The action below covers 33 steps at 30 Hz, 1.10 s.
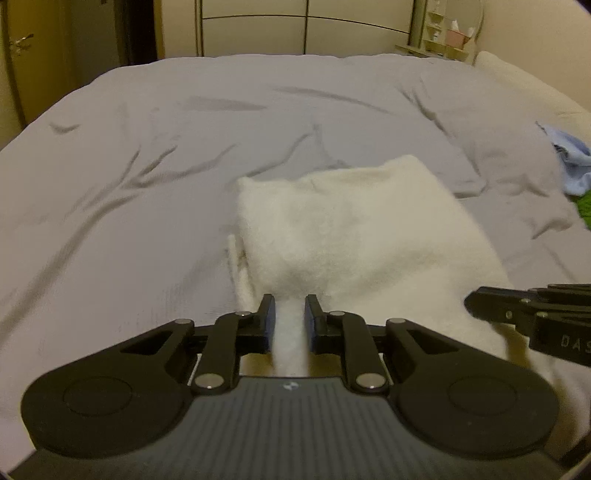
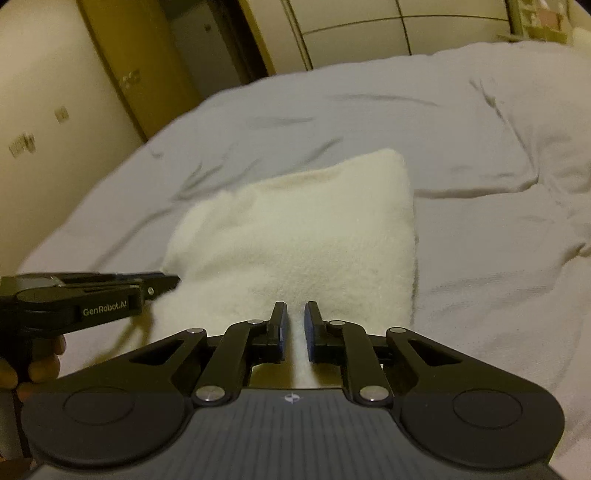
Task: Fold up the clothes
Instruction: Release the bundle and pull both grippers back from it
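A white fluffy garment [image 1: 343,229] lies folded on the grey bed sheet [image 1: 147,184], its near edge lifted toward me. In the left wrist view my left gripper [image 1: 290,303] is shut on a pinch of that white cloth, which runs back between its blue pads. The right gripper [image 1: 471,303] reaches in from the right at the same edge. In the right wrist view the right gripper [image 2: 295,311] is likewise shut on the white garment [image 2: 303,236], and the left gripper [image 2: 173,281] grips the left corner, a hand [image 2: 40,365] on its handle.
A blue garment [image 1: 572,162] and something green [image 1: 584,206] lie at the bed's right edge. A pillow bulge [image 2: 546,122] lifts the sheet [image 2: 480,258] at the right. Wardrobe doors [image 1: 306,33] and a brown door [image 2: 122,66] stand beyond the bed.
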{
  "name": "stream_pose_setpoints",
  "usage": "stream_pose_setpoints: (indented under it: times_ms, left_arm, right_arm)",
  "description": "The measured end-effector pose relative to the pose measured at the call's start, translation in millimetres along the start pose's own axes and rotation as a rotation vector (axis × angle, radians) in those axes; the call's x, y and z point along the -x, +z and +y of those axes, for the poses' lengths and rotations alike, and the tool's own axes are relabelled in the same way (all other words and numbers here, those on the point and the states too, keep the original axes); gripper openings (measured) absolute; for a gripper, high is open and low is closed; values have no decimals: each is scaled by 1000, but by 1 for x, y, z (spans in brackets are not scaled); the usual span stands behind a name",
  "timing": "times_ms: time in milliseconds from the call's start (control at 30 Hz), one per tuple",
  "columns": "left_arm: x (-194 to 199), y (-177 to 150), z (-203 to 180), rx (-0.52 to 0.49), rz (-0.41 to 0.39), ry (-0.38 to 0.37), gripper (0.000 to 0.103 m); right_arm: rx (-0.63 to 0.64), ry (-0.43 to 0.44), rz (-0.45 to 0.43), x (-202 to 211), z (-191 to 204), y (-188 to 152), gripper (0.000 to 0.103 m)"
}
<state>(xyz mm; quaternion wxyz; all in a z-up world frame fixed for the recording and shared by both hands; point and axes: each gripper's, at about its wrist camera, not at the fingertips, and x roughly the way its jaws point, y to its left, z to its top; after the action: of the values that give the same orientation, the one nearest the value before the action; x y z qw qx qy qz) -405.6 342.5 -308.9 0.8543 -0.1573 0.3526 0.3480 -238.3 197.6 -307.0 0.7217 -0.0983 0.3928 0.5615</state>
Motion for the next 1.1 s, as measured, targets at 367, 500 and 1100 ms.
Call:
stream_pose_setpoints:
  times_ms: [367,500,1100]
  left_arm:
    - [-4,50,-1,16,-33,-63,14]
    - [-41,60,-5,6,12,-46,14]
    - [52,-7,-18,51,-42,-61,13]
  right_arm:
    - [-52,-63,-79,8,-11,48,16]
    - [-103,-94,5,-29,-28,54,17]
    - [-28,-5,-90,73,-4,-21,22]
